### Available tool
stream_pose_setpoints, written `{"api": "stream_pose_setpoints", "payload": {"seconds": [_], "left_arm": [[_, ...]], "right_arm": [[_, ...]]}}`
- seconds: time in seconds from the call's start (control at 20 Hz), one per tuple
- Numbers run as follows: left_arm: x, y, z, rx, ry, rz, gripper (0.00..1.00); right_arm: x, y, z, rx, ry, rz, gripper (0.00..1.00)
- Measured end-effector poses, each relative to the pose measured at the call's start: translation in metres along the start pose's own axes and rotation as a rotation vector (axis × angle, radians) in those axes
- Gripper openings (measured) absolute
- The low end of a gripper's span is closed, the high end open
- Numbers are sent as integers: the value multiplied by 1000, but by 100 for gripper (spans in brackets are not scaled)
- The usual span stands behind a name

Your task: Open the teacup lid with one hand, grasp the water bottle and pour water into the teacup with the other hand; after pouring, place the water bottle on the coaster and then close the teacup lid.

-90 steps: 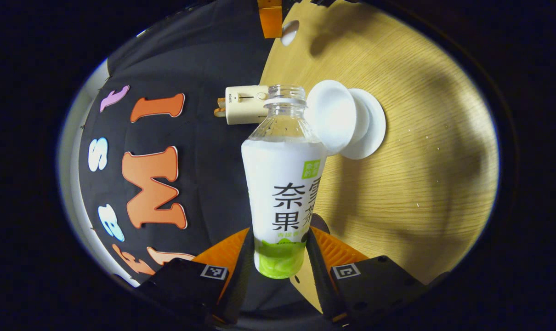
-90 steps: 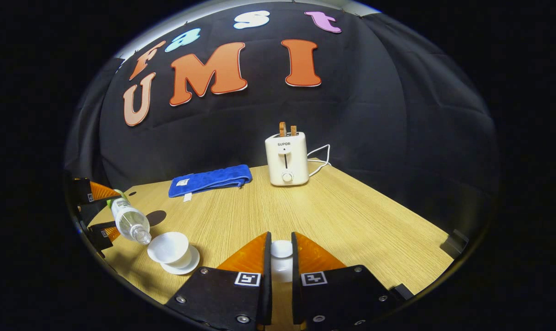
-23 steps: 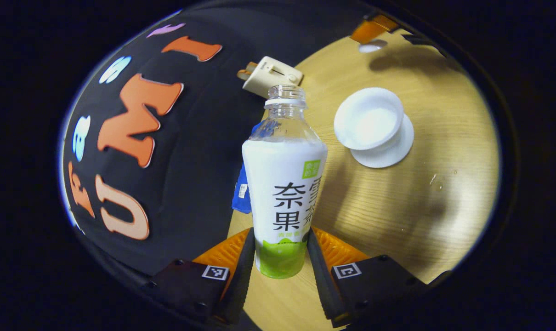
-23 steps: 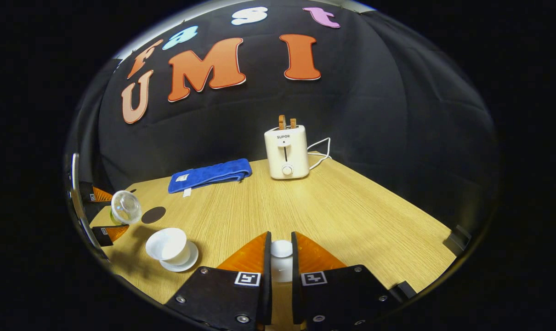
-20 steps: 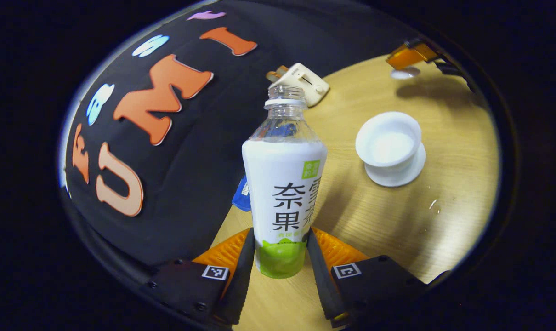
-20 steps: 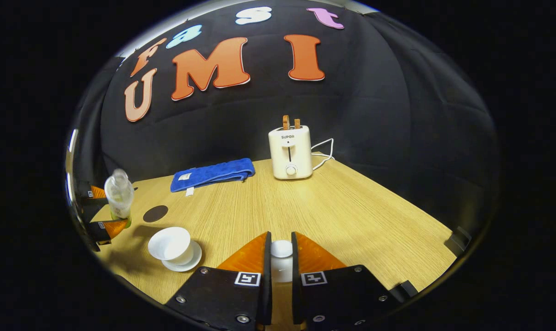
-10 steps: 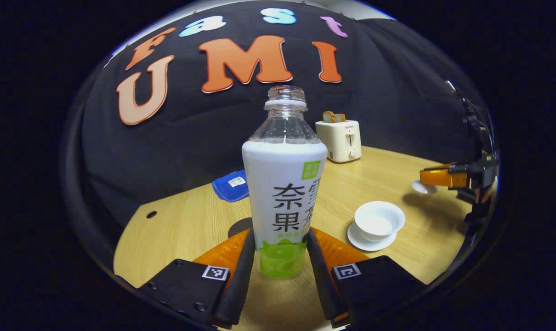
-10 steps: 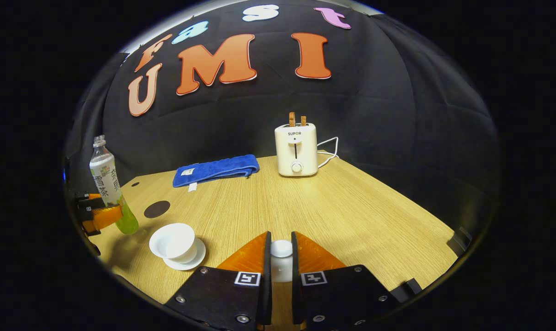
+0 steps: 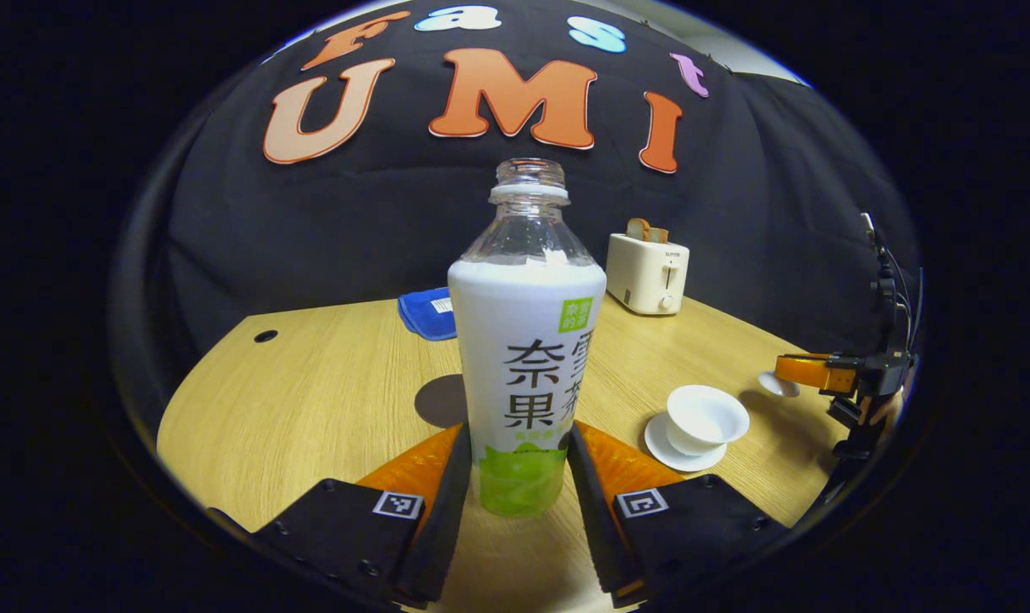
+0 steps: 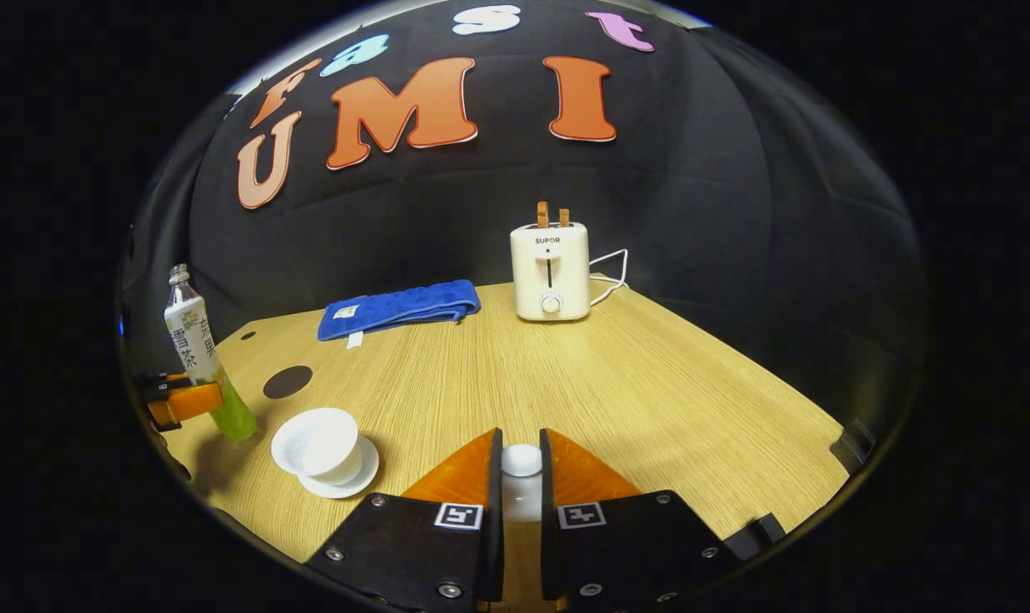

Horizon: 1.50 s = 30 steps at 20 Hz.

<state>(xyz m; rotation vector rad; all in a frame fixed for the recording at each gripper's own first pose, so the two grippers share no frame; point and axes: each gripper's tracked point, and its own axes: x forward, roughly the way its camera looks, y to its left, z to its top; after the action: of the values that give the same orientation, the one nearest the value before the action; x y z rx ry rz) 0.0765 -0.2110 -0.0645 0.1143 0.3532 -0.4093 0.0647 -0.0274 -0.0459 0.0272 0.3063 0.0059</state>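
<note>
My left gripper (image 9: 519, 477) is shut on the lower part of an uncapped water bottle (image 9: 525, 340), which stands upright with a white and green label. A dark round coaster (image 9: 438, 400) lies on the table just behind the bottle. To the right, the open white teacup (image 9: 706, 415) sits on its saucer (image 9: 664, 443). In the right gripper view, my right gripper (image 10: 519, 477) is shut on the knob of the white teacup lid (image 10: 522, 461), above the table. There the bottle (image 10: 193, 340) is left of the teacup (image 10: 319, 447), near the coaster (image 10: 287, 381).
A cream toaster (image 10: 551, 271) with a white cord stands at the back of the wooden table (image 10: 634, 383). A folded blue towel (image 10: 400, 308) lies left of it by the wall. The other gripper (image 9: 809, 372) shows far right, holding the lid.
The bottle has swung from tilted over the teacup back to upright and has moved left, away from the cup and close to the coaster. The right gripper has kept the lid almost still.
</note>
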Motion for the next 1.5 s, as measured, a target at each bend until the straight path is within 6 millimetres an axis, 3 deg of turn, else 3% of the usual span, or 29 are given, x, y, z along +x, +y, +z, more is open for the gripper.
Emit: {"api": "stream_pose_setpoints", "payload": {"seconds": [0.1, 0.25, 0.3, 0.35, 0.95, 1.0, 1.1, 1.2, 1.3, 1.4, 1.5], "left_arm": [[0, 3, -1, 1, -1, 6, 68], [-1, 5, -4, 2, 2, 18, 65], [-2, 5, -5, 3, 4, 19, 69], [-3, 6, -6, 10, 6, 22, 66], [-12, 22, -15, 28, -12, 88, 71], [-13, 23, -17, 25, -15, 88, 77], [-17, 25, -19, 31, -21, 91, 71], [-20, 27, -20, 35, -28, 94, 72], [-22, 27, -23, 28, -35, 86, 84], [-26, 30, -28, 23, -38, 94, 94], [-31, 32, -30, 24, -37, 104, 96]], "right_arm": [[0, 3, 0, -6, -2, 3, 18], [-1, 4, 0, -11, -3, 6, 18], [0, 4, 0, -11, -1, 5, 14], [1, 4, -1, -10, 1, 5, 18], [-7, 13, 7, -27, -21, 15, 17], [-9, 14, 9, -32, -29, 14, 18], [-16, 18, 16, -35, -47, 16, 18], [-24, 28, 26, -27, -66, 31, 18], [-30, 42, 37, -36, -86, 53, 17], [-34, 64, 50, -61, -114, 86, 17], [-37, 96, 57, -67, -131, 157, 18]]}}
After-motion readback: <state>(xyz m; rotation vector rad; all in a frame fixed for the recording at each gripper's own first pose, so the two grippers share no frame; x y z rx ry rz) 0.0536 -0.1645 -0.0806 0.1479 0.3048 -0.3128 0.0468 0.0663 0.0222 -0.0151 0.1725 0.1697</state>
